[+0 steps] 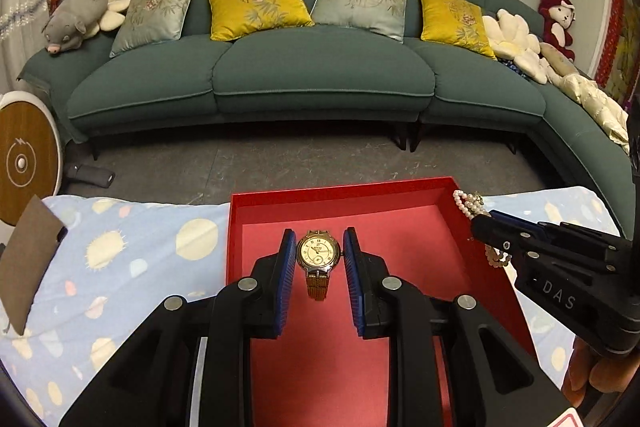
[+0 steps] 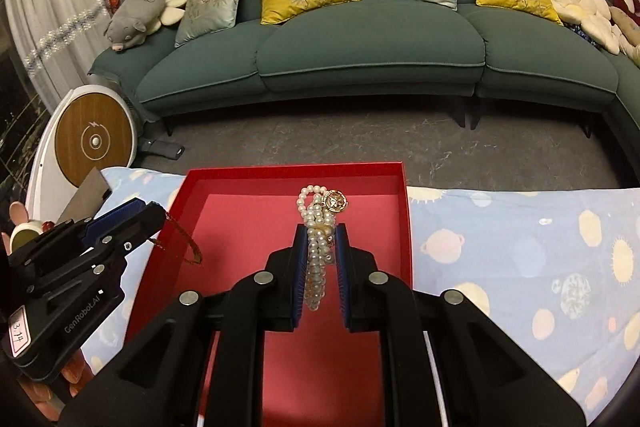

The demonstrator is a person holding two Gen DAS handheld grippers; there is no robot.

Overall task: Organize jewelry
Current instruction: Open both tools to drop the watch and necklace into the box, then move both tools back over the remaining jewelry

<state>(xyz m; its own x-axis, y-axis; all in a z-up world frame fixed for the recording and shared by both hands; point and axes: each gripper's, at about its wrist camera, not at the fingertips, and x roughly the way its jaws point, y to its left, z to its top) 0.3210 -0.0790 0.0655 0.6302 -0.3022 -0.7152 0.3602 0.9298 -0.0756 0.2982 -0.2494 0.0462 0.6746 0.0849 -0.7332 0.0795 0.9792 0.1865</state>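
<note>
Left wrist view: my left gripper [image 1: 318,251] has its jaws clenched on a gold-banded watch [image 1: 318,254] with a round cream dial, held mid-frame above the red box [image 1: 404,191]. In the right wrist view, my right gripper [image 2: 320,247] clamps a bunched pearl necklace [image 2: 318,259] with a gold medallion, also over that shallow cardboard box, whose matte floor looks bare. The box sits on a table under a blue planet-print cloth [image 2: 520,247].

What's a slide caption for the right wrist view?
Right tool grips a pearl necklace above the red tray.
</note>
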